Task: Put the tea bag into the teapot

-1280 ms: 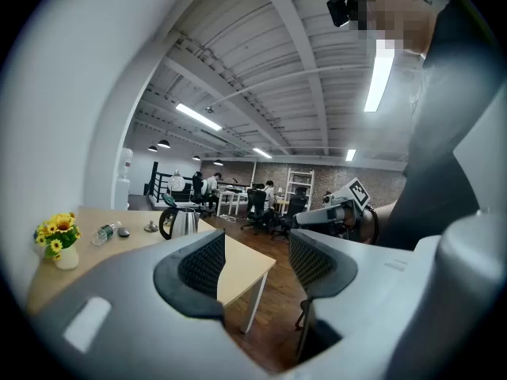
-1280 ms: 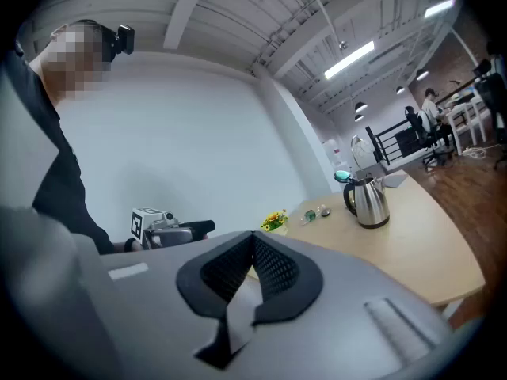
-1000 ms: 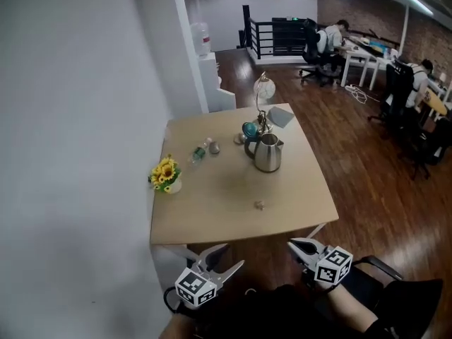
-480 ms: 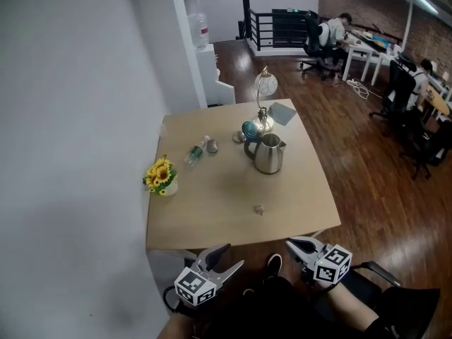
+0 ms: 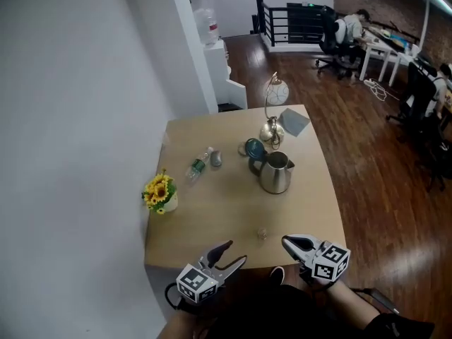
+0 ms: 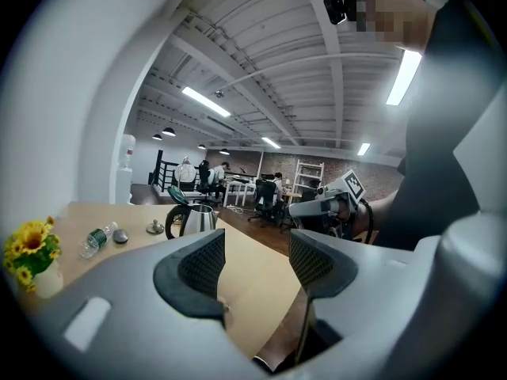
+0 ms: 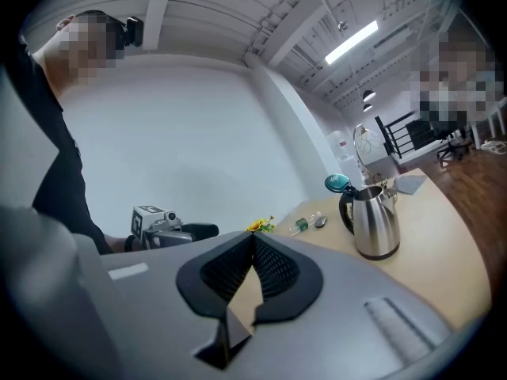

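Left gripper (image 5: 233, 254) spread, empty, at table's (image 5: 205, 217) near edge. Tea bag (image 5: 261, 234) lies just inside that edge; teapot (image 5: 275, 173) stands behind it, lid open. Right gripper (image 5: 288, 241) pressed together, empty; recommend opening it before descending, then pinching the bag squarely

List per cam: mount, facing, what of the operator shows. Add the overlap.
Head view: on the head, facing forward and steeply down at table and teapot; left tool and right tool at bottom.
Left gripper view: on the left tool, along its open jaws across the table; torso and right tool at right.
Right gripper view: on the right tool, along its shut jaws toward the wall; torso and left tool at left.
Shared: all three see the teapot; each gripper view sees the other tool.
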Tool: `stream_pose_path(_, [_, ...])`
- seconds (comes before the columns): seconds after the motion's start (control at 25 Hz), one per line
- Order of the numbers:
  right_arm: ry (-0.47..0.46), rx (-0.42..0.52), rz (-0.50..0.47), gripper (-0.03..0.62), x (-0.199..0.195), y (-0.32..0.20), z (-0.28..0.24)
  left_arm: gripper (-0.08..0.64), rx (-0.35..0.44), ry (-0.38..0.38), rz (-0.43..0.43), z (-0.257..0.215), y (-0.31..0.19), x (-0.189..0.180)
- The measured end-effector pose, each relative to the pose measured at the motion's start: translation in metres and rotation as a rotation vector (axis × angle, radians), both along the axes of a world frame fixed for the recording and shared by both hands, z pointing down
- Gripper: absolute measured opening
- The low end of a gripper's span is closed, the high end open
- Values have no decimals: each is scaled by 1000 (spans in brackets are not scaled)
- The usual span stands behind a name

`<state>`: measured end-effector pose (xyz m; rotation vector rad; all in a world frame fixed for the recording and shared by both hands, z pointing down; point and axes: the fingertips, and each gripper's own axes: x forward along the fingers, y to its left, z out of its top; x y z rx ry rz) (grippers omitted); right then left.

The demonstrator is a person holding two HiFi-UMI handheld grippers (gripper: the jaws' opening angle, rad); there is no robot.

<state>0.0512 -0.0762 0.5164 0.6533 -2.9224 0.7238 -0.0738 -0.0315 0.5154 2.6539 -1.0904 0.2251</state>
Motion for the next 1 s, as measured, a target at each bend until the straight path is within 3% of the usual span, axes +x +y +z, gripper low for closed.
stream_pose_path(0.4, [12,-16,-104,8,1,-70,11,249,-11,-18,-91,3,-70,5])
stream_pose_path(0.76, [32,-27,-125,8,-13,-88,17,249,-37,-15,-85,11,-97,-4])
stream_pose_path(1.0, [104,-9,-152,11,-28,-94,30,250,-31,-11,-50,13,-114,-6])
